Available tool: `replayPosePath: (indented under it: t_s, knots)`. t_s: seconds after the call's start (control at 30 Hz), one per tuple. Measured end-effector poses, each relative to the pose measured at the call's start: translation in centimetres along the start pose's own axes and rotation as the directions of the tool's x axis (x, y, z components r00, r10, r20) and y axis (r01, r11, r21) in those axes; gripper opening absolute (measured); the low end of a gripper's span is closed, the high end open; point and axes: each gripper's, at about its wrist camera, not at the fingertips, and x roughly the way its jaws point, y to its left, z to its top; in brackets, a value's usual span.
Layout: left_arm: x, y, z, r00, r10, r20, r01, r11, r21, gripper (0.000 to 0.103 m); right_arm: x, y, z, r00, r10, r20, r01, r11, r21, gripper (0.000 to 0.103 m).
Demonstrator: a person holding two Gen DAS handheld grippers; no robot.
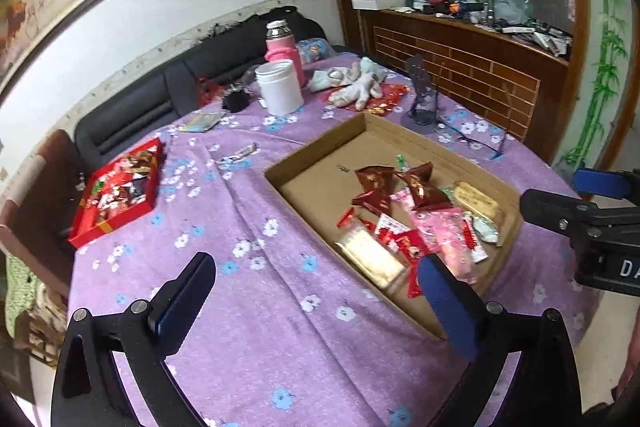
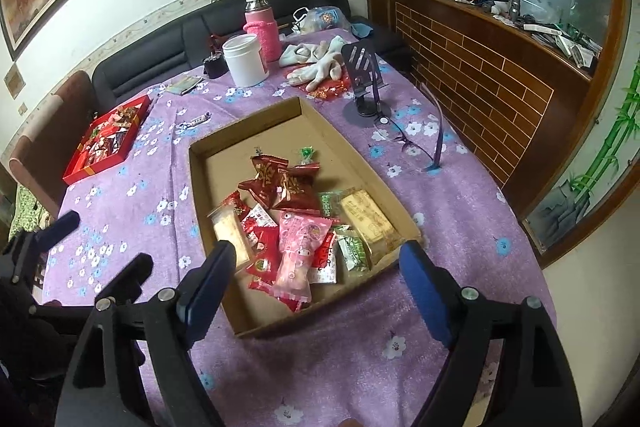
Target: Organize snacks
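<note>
Setting: we look down on a bench (image 2: 120,211) under a purple cloth printed with small flowers.
Cardboard tray: we see one shallow cardboard tray (image 2: 256,119) near the middle of the bench, its long axis running from the near edge away toward the far right.
Snacks in tray: we see a loose pile of wrapped snacks (image 2: 296,227) at the near end of the tray; the far end is bare cardboard.
Counts: we count two dark red pillow packs (image 2: 288,183), one pink packet (image 2: 298,251) lying lengthwise along the tray, and two pale bar-shaped packs, one on each side of the pile. The small red and green packets overlap too much for us to count.
Red box: we see one red box (image 1: 116,195) of mixed sweets at the left of the bench, well apart from the tray.
Left gripper: we see the left gripper (image 1: 316,291) spread wide and empty, above the cloth at the tray's near left edge.
Right gripper: we see the right gripper (image 2: 316,267) also wide apart, holding nothing, hovering over the tray's near end.
Other things: one white tub (image 2: 244,61), one pink flask (image 2: 262,27), one phone stand (image 2: 362,75), one pair of glasses (image 2: 416,143).
</note>
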Motion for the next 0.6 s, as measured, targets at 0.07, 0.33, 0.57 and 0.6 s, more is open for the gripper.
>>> replayPosePath:
  t_s: [0.07,0.33,0.57,0.6]
  knots:
    - [0.3,-0.3,0.0,0.999,0.036,-0.010,-0.036,0.999,0.020,0.102,0.1,-0.1,0.0,1.000,0.000,0.000,0.000,1.000,-0.003,0.083]
    - [1.6,-0.4,0.0,0.998,0.013,-0.063,-0.012,1.000,0.003,0.102,0.6,-0.5,0.2,1.000,-0.010,-0.008,0.010,1.000,-0.004,0.083]
    - [2.2,-1.0,-0.2,0.997,0.022,-0.079,-0.021,1.000,0.015,0.102,1.1,-0.3,0.4,1.000,-0.005,-0.018,0.004,1.000,-0.013,0.083]
    - [2.2,-1.0,-0.2,0.996,0.020,-0.081,-0.019,1.000,0.015,0.102,1.2,-0.4,0.4,1.000,-0.005,-0.022,0.005,1.000,-0.011,0.083]
